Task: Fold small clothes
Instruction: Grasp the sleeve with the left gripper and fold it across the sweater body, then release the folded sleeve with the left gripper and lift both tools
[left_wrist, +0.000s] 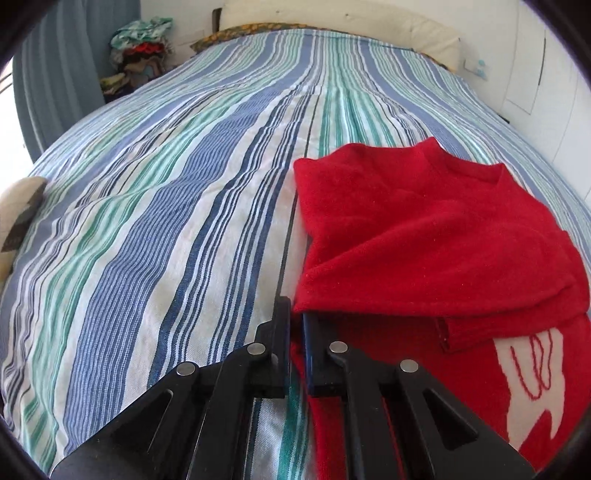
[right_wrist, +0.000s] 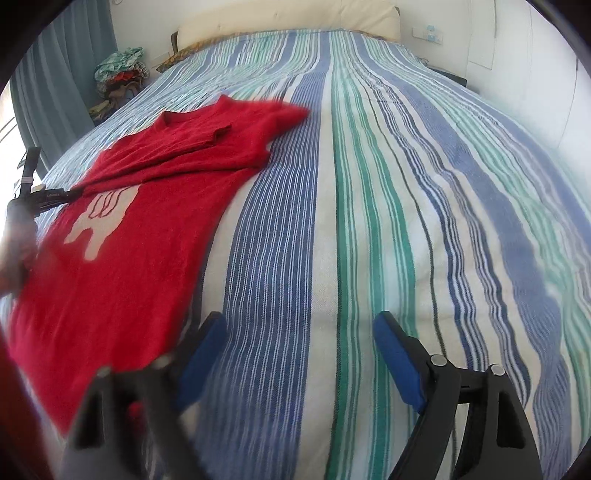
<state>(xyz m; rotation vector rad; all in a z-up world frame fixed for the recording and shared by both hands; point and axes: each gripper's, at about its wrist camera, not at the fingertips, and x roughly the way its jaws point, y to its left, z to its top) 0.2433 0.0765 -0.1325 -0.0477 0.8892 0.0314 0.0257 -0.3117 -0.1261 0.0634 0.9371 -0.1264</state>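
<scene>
A red knit sweater (left_wrist: 406, 229) with a white motif on its chest lies flat on the striped bedspread (left_wrist: 166, 221), one sleeve folded across its front. My left gripper (left_wrist: 295, 312) is shut on the sweater's side edge, and red fabric shows between the narrow jaws. In the right wrist view the same sweater (right_wrist: 129, 277) lies at the left, and the left gripper (right_wrist: 75, 192) meets its far edge beside a person's blurred hand. My right gripper (right_wrist: 299, 325) stands open over the bare bedspread (right_wrist: 369, 184). Its left finger is just beside the sweater's near right edge, and nothing is between the pads.
A pile of mixed clothes (left_wrist: 142, 55) sits beyond the bed's far left corner, next to a blue curtain (left_wrist: 55, 74). A cream headboard (right_wrist: 288, 18) and white wall close the far end. A pale cushion (left_wrist: 18, 214) lies at the bed's left edge.
</scene>
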